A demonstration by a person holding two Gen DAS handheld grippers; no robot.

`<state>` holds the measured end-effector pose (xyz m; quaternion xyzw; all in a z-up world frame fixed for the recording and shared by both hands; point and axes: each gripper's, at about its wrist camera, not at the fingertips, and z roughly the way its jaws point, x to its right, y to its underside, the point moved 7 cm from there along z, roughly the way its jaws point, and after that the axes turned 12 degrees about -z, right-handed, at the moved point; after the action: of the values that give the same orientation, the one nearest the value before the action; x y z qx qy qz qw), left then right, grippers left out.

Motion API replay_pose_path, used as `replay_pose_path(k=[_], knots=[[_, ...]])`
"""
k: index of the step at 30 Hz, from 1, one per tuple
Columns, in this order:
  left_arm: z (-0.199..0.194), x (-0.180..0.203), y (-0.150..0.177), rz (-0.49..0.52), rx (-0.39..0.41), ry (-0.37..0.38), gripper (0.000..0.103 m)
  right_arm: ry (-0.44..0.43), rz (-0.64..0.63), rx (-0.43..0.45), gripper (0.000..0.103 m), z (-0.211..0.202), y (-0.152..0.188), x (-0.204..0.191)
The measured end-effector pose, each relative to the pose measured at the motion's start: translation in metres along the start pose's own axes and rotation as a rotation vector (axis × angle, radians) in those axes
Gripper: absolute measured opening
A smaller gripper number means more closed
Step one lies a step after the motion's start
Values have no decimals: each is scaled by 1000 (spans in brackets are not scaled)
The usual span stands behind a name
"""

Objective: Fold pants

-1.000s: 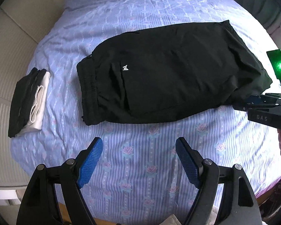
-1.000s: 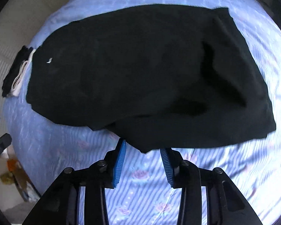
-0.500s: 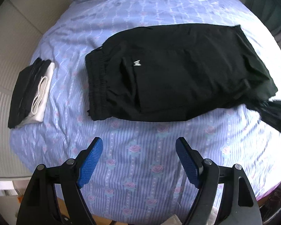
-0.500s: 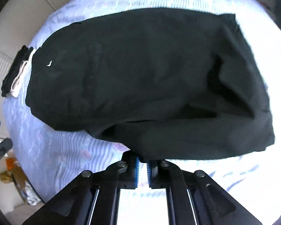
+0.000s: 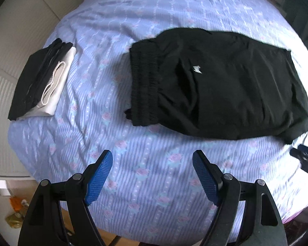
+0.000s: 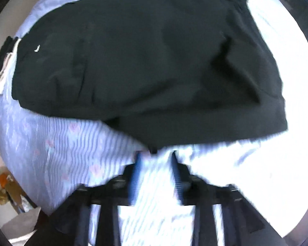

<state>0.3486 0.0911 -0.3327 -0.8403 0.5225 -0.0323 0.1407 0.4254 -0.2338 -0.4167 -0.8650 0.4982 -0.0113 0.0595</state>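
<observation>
Both my grippers spread and holding nothing, left gripper (image 5: 152,169) over the floral sheet (image 5: 145,176), right gripper (image 6: 155,165) blurred just short of the folded black pants (image 6: 145,61), folded clothes stack (image 5: 41,80) well apart on the left

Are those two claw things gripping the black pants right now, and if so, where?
No. The left gripper is open over the bedsheet. The right gripper is open too, by the black pants' near edge, holding nothing.

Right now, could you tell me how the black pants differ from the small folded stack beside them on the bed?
The black pants are far larger than the folded stack and lie mid-bed, while the stack sits near the bed's edge. The pants are all black with a small white logo; the stack mixes black and white pieces. Both lie folded flat on the striped floral sheet.
</observation>
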Motion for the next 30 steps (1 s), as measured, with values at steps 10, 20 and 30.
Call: replay_pose_path(k=[10, 20, 30], knots=[[14, -24, -101, 77, 64, 225, 80, 59, 105, 190, 43, -88, -64, -53], [84, -15, -170, 73, -84, 350, 69, 48, 72, 220, 43, -78, -142, -125], [106, 5, -178, -32, -144, 389, 31, 25, 113, 168, 43, -62, -136, -131]])
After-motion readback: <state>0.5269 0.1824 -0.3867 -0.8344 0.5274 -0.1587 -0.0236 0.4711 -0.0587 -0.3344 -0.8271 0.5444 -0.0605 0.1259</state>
